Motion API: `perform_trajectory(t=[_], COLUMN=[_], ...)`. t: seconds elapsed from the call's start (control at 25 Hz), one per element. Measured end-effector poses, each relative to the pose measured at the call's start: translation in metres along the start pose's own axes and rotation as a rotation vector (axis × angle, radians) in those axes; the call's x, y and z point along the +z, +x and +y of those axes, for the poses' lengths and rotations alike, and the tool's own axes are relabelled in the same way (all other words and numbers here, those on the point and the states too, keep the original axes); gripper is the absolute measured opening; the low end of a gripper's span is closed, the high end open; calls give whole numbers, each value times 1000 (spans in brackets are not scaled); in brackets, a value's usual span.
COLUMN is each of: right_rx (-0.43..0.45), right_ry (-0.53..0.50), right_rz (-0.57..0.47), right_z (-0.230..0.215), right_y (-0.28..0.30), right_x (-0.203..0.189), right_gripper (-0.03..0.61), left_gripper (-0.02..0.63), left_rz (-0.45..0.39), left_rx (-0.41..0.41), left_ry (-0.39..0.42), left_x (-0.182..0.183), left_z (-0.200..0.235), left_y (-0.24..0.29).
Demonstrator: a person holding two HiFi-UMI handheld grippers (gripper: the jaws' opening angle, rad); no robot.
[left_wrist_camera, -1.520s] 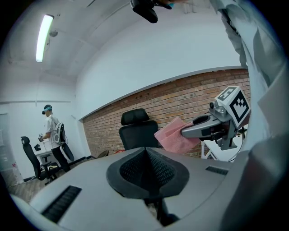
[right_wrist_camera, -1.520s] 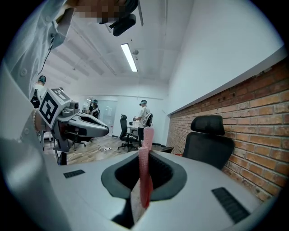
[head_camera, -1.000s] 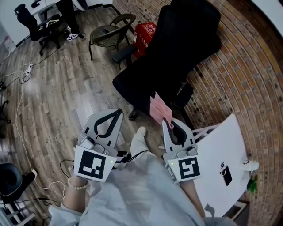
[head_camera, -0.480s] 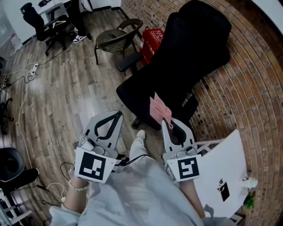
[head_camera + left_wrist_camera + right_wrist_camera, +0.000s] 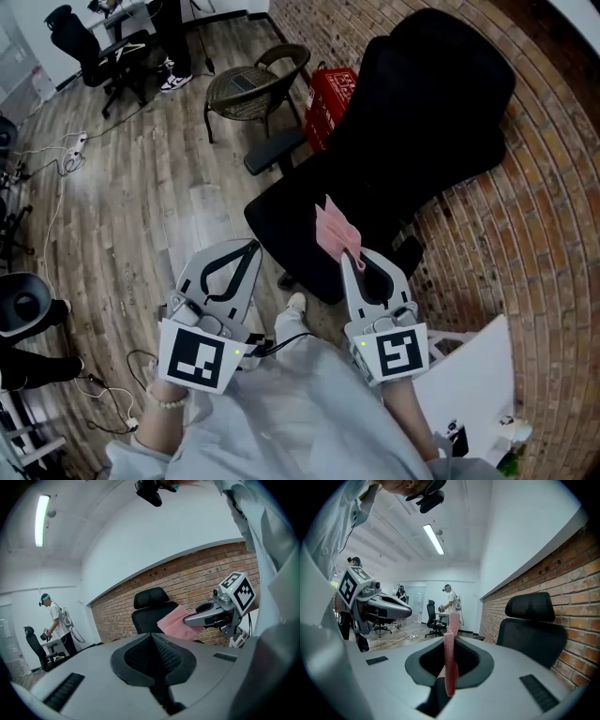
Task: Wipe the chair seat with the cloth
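A black office chair stands against the brick wall, with its seat [image 5: 314, 211] just ahead of both grippers and its high backrest [image 5: 441, 94] behind it. My right gripper [image 5: 348, 257] is shut on a pink cloth [image 5: 335, 228], which sticks up from its tips over the seat's near edge. In the right gripper view the cloth [image 5: 449, 660] hangs pinched between the jaws, with the chair [image 5: 532, 630] to the right. My left gripper [image 5: 252, 244] is shut with nothing in it, over the floor left of the seat. The left gripper view shows the chair [image 5: 151, 613] and the cloth [image 5: 174, 623].
A round wicker chair [image 5: 248, 89], a red box [image 5: 334, 89] and a dark low bench [image 5: 274, 150] stand beyond the seat. A white table [image 5: 469, 398] is at my right. Cables [image 5: 56, 202] and more office chairs [image 5: 94, 47] lie to the left.
The black chair has come closer and more central in the head view, and the white table has slid toward the lower right. Both grippers keep their pose, the cloth still held.
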State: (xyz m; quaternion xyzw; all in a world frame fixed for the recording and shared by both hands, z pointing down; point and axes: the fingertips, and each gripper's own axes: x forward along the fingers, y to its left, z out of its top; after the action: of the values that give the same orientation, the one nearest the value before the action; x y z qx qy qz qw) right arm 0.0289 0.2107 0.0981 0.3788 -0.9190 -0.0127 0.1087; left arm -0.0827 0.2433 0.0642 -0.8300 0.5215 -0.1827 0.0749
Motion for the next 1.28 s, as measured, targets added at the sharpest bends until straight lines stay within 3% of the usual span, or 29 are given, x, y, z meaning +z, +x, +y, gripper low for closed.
perform_trajectory(t=[0.52,0.72,1.28], right_rx=[24,-21,-88], right_ry=[-13,5,59], right_rz=[-25,-52,37], right_z=[-91,-124,-181], right_y=[58,68,76], right_x=[7,5,-31], right_gripper=[55,55,55], left_gripper=[18,18,18], left_rz=[-8,-9,-1], left_rx=[33,-8,-72], left_ry=[-1,15,5], left_x=[24,27,27], left_z=[30,32,32], left_y=[102,138,208])
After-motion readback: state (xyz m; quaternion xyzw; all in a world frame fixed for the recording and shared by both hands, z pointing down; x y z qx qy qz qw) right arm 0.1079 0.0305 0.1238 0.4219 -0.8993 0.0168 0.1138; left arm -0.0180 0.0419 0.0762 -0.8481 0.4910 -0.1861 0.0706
